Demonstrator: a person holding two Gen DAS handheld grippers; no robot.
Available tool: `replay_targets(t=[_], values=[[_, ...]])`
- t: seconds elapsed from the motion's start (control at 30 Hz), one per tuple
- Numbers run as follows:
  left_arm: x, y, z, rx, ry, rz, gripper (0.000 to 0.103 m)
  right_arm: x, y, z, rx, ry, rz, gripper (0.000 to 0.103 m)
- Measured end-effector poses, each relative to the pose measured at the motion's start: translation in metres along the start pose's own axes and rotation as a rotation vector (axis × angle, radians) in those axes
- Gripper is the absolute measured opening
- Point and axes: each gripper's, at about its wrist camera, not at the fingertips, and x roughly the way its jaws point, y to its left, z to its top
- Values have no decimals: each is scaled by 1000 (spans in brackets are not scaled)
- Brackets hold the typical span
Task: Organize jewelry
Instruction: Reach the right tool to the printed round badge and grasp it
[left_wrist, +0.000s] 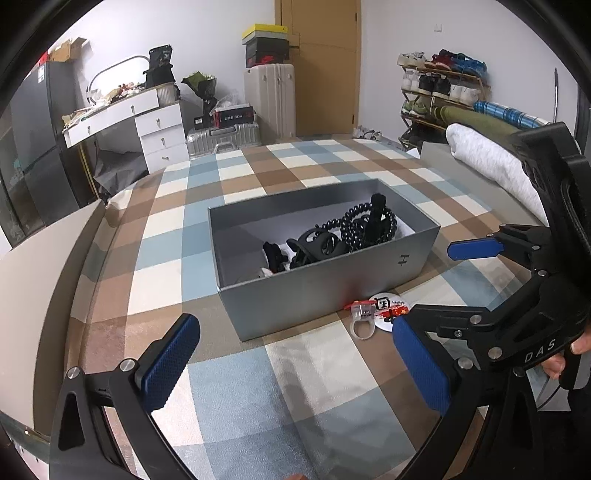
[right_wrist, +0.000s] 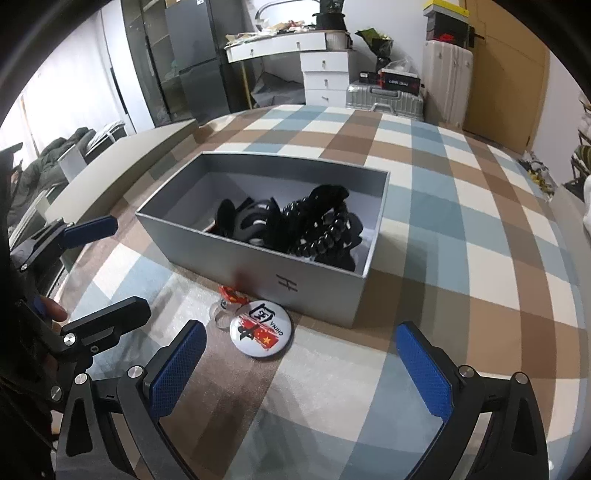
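Observation:
A grey open box (left_wrist: 317, 295) (right_wrist: 332, 284) stands on the checked cloth and holds several black hair clips and coiled hair ties (left_wrist: 354, 229) (right_wrist: 317, 225). A clear plastic ring with a red top (left_wrist: 361, 317) (right_wrist: 227, 306) and a round white badge (left_wrist: 388, 308) (right_wrist: 260, 328) lie on the cloth against the box's near wall. My left gripper (left_wrist: 295, 365) is open and empty, short of the box. My right gripper (right_wrist: 301, 369) is open and empty, just short of the badge; it also shows in the left wrist view (left_wrist: 476, 266).
The checked cloth (left_wrist: 258, 387) covers a bed-like surface. A rolled white blanket (left_wrist: 491, 166) lies at its right edge. Beyond the far edge stand suitcases (left_wrist: 221, 138), a white desk (left_wrist: 147, 122), a shoe rack (left_wrist: 439, 92) and a door.

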Motion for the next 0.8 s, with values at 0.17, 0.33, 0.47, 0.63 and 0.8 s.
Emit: replay_targets(t=[0.17,0.33,0.47,0.63,0.8], values=[[4,1,-3,-9,14,4,102,6,0,-2,-6,20,-15,103],[4,4,-2,-25,14,9,102,9,2,-3,-10,27,-6,103],[3,8,-3,-37,14,18,102,12,5,-4,-18,35,-5,103],[6,13,-2,-55,21,27,102,15,9,-5,-26,43,-9,103],[7,15,-4,-69,29,32,102,23,13,-5,-38,60,-44,103]])
